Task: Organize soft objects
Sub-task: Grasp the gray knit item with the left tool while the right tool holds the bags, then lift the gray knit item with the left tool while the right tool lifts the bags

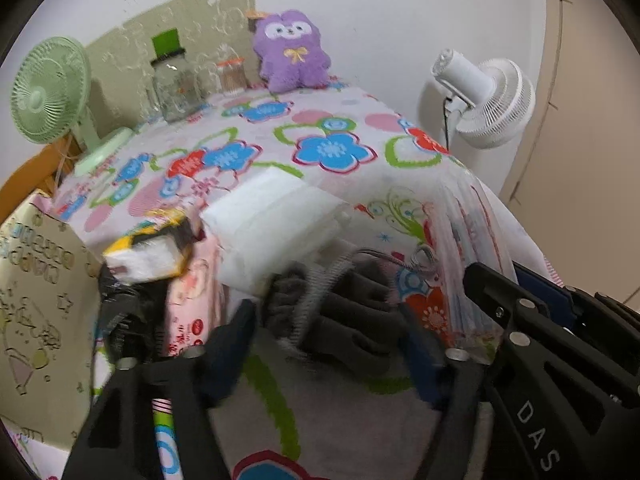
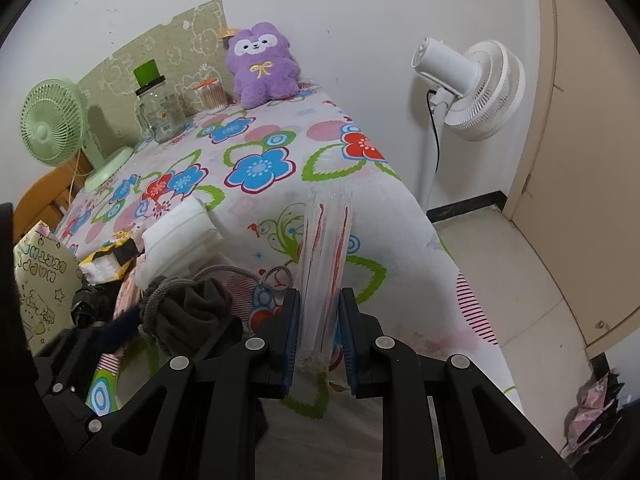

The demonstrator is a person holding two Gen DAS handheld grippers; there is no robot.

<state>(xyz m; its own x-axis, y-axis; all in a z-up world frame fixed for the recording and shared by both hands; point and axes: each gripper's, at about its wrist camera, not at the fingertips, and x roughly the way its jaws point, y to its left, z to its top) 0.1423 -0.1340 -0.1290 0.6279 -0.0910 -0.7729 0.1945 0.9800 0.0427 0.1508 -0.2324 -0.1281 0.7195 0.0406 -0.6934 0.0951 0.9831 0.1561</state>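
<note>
A dark grey drawstring pouch lies on the flowered cloth, between the jaws of my open left gripper; it also shows in the right wrist view. My right gripper is shut on a clear plastic pack with red-striped contents, held upright; the pack also shows in the left wrist view. A white tissue pack, a yellow-black pack and a pink wipes pack lie left of the pouch. A purple plush toy sits at the far edge.
A green desk fan, a glass jar with a green lid and a cotton swab jar stand at the back. A white standing fan is right of the table. A printed gift bag stands at left.
</note>
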